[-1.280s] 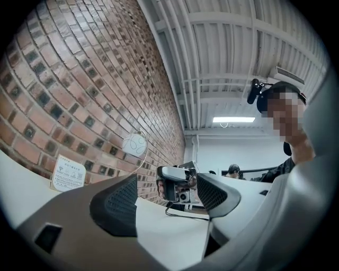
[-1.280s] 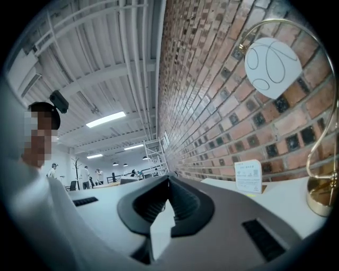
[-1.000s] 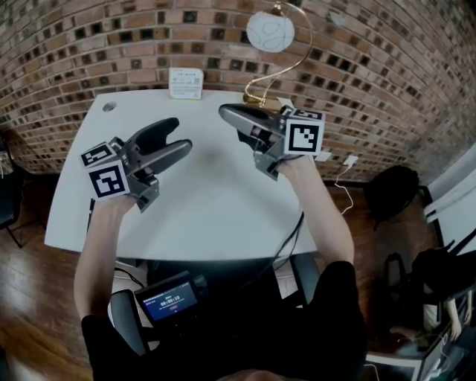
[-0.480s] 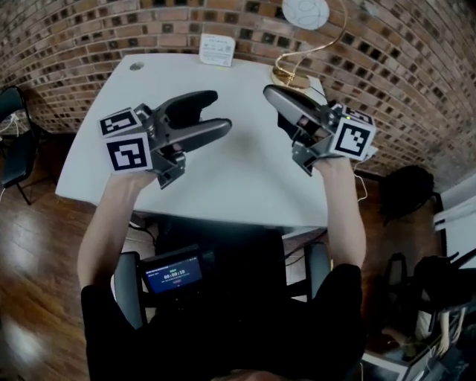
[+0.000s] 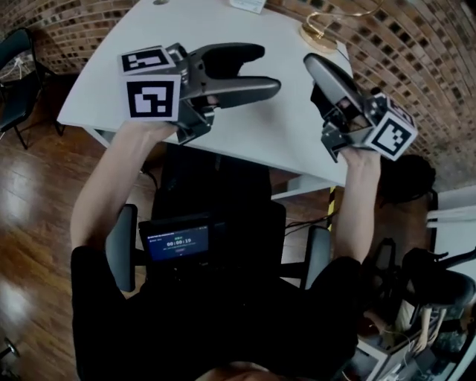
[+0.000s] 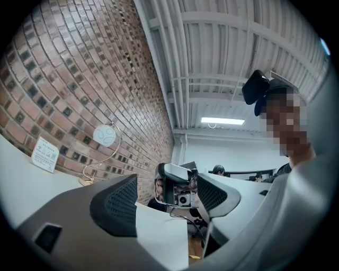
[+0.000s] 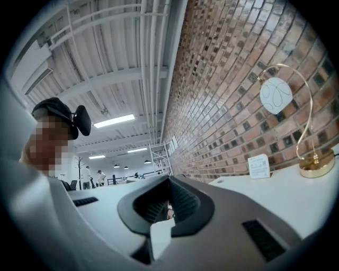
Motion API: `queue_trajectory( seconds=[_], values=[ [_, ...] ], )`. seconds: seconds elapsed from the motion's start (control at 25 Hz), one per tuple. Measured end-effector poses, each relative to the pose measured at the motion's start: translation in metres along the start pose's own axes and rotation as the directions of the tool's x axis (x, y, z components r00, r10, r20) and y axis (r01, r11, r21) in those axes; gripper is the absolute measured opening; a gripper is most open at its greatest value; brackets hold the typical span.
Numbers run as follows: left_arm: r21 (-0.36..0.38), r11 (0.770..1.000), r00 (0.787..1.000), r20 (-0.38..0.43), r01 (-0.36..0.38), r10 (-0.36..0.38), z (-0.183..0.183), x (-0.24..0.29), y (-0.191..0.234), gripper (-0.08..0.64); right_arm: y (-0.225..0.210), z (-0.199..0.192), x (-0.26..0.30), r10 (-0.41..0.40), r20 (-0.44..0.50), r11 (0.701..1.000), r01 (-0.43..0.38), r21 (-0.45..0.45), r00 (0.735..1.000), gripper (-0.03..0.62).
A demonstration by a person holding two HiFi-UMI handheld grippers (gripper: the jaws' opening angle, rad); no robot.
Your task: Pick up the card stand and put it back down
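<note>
The white card stand [image 5: 248, 4] stands at the far edge of the white table [image 5: 134, 67], cut off by the top of the head view. It also shows against the brick wall as the card stand [image 6: 45, 154] and as the card stand [image 7: 259, 166]. My left gripper [image 5: 268, 69] hovers over the table's near part, open and empty, its fingers [image 6: 114, 211] wide apart. My right gripper [image 5: 311, 61] hangs over the table's right near corner, shut on nothing. Both are far short of the card stand.
A gold arc lamp [image 5: 320, 33] with a white disc [image 7: 276, 95] stands right of the card stand. A dark device with a lit screen [image 5: 178, 242] sits at the person's chest. A chair [image 5: 18, 67] stands left of the table on the wood floor.
Both grippers have drawn back from the table's middle to its near edge. The head view has dipped, so the card stand and lamp have slid to the top of the picture.
</note>
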State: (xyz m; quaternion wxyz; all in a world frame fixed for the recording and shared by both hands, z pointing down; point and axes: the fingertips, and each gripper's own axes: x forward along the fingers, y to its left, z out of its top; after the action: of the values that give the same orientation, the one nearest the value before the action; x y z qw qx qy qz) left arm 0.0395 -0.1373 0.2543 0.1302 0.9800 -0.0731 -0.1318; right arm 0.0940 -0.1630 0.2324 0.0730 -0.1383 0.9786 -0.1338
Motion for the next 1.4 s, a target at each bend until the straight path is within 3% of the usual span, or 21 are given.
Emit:
queue_trajectory(
  seconds=[0.4,0.68,1.12,1.4],
  values=[
    [-0.004,0.998,0.998,0.036,0.06,-0.06,-0.025,-0.022,-0.066,0.351,0.074,-0.032,-0.011,0.031,0.042,0.999,-0.03,-0.042,0.999,0.021],
    [-0.019,0.998,0.996,0.063,0.064,-0.063,-0.018,-0.02,-0.107,0.351,0.116,-0.026,-0.027,0.073,0.111,0.997,-0.068,-0.048,0.991,0.02],
    [-0.01,0.998,0.998,0.028,0.059,-0.058,-0.022,-0.009,-0.14,0.351,0.145,-0.027,-0.059,0.112,0.224,0.993,-0.099,-0.069,0.968,0.018],
    [-0.036,0.997,0.998,0.017,0.068,-0.068,-0.036,0.016,-0.139,0.351,0.149,-0.026,-0.076,0.106,0.203,0.987,-0.078,-0.142,0.973,0.018]
  ],
)
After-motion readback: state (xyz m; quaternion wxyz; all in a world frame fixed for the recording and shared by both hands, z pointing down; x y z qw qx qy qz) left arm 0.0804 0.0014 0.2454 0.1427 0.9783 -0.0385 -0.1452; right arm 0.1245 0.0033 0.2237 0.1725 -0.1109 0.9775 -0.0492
